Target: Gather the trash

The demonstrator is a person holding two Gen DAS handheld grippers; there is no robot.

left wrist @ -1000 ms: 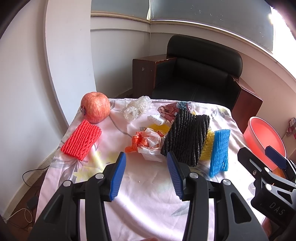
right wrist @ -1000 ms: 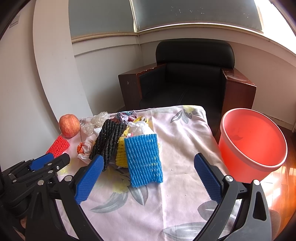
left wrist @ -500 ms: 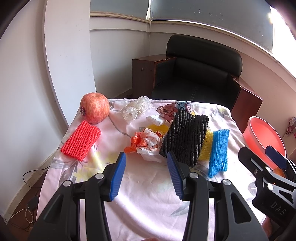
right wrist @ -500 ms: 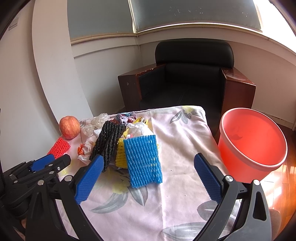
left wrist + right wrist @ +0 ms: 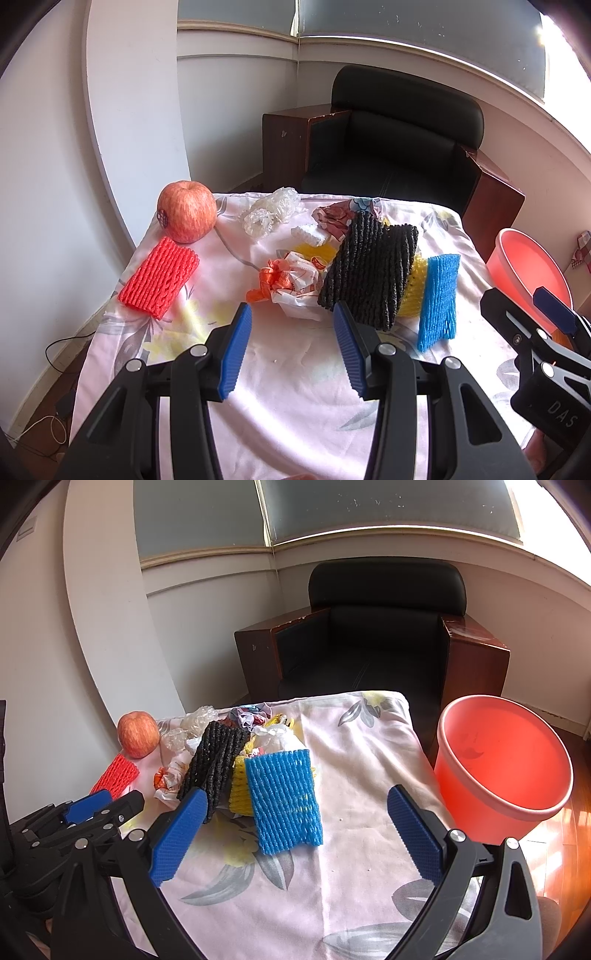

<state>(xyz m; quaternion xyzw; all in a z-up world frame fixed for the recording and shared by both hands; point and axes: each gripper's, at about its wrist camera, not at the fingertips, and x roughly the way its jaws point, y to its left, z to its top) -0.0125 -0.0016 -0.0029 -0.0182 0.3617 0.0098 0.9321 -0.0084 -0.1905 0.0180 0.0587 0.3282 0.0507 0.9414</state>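
Note:
Trash lies on a floral-clothed table (image 5: 295, 387): a red foam net (image 5: 159, 282), a crumpled orange-and-white wrapper (image 5: 291, 282), a black foam net (image 5: 369, 271), a yellow net (image 5: 415, 291), a blue foam net (image 5: 439, 297), clear plastic (image 5: 271, 214) and crumpled paper (image 5: 336, 218). My left gripper (image 5: 291, 350) is open and empty, just short of the wrapper. My right gripper (image 5: 295, 830) is open and empty, with the blue net (image 5: 282, 799) between its fingers' line of sight. The red bucket (image 5: 504, 764) stands right of the table.
An apple (image 5: 186, 212) sits at the table's far left corner, beside the red net. A black armchair (image 5: 384, 627) with wooden sides stands behind the table. A white wall runs along the left. Cables lie on the floor at left (image 5: 55, 343).
Both grippers have drifted very slightly; the view of the trash pile shifted a little. Both stay open and empty.

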